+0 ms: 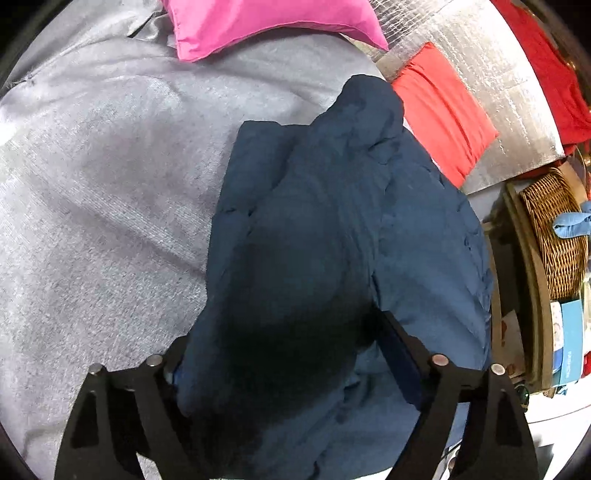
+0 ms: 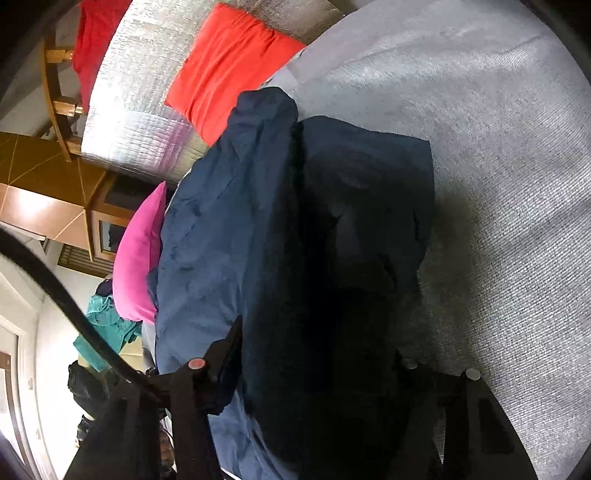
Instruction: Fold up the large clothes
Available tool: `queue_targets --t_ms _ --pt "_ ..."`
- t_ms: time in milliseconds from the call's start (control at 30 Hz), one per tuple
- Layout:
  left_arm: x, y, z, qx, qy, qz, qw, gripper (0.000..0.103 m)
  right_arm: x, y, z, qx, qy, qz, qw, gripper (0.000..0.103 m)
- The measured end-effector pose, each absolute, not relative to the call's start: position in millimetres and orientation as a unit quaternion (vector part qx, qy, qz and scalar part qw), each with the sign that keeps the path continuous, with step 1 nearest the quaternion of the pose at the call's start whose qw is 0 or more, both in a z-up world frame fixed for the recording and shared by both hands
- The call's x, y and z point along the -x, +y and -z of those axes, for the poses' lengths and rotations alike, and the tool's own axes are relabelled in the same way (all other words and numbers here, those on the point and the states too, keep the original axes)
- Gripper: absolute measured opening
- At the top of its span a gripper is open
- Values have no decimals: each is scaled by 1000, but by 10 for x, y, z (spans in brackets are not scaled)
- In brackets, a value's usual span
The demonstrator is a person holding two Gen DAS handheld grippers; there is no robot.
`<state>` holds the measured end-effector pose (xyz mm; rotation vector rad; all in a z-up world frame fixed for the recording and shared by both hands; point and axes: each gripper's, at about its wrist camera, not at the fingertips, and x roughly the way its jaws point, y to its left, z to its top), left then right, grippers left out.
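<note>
— Tongs first: how do they stand?

— Left gripper (image 1: 279, 328) is spread wide and tipped steeply down over the navy garment (image 1: 314, 203). A thick fold fills the whole gap between its fingers. I cannot tell whether the pads actually press on it.

— And the other?

— Right gripper (image 2: 317, 339) stands narrower, also angled down, with a dark bunch of the same garment (image 2: 221, 240) between its fingers. One finger is lost in shadow, so I cannot tell there either.

— Where does the garment lie?

— On the grey bed cover (image 1: 92, 184), folded into a long bundle, close to the bed's edge beside the wicker basket (image 1: 554, 229).

— Any writing?

— A teal box (image 1: 570, 343) below the basket carries white lettering, too small to read.

— What else lies around it?

— An orange-red cushion (image 1: 443, 110) touches the bundle's far end, resting partly on a silver quilted mat (image 1: 498, 74). A pink pillow (image 1: 266, 22) sits at the far edge.

— Room to move?

— Plenty of bare grey cover (image 2: 517, 184) on the side away from the basket. The basket side is tight, right at the bed's edge.
</note>
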<state>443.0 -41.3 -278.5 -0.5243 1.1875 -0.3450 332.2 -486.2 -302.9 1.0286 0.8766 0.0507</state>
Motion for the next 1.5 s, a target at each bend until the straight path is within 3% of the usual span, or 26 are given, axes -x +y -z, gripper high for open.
queue_targets --t_ms 100,167,233,333,533,900,1233,1267,1300,1333,1367,1400,1500 --pt "-4455 -405 2797 259 549 166 777 84 -3288 -4890 3049 -475 404 -24 781 60" --pt "-4419 -275 2787 265 546 166 777 72 -3238 -4951 3068 -478 402 -24 781 56" --pt "-4406 -220 2741 268 539 169 780 53 -3230 -4942 3023 -482 395 -23 782 50" --pt "-4374 -207 2634 264 527 170 789 39 -3191 -4904 2916 -464 388 -14 797 44" --pt "-4246 -113 2422 270 506 182 799 27 -3093 -4869 2681 -451 362 -12 816 39" --pt "-4055 -55 2216 262 505 196 799 25 -2919 -4862 2445 -423 359 -4 832 38" --pt "-3701 -51 2228 223 533 198 792 26 -2569 -4878 2464 -416 402 -4 816 38" --pt "-3678 -44 2279 214 543 195 789 28 -2545 -4884 2500 -414 412 -6 812 38" --pt "-3660 -32 2354 201 557 187 784 38 -2535 -4895 2561 -413 432 -11 802 39" --pt "-3660 -17 2449 182 575 178 778 52 -2523 -4917 2631 -419 449 -12 789 45" --pt "-3674 29 2533 176 586 171 772 59 -2510 -4947 2697 -431 462 -14 775 55" --pt "-3692 88 2573 186 591 165 767 67 -2501 -4979 2733 -437 473 -14 765 59" --pt "-3802 295 2525 230 609 177 738 67 -2428 -5202 2611 -437 481 16 760 60"
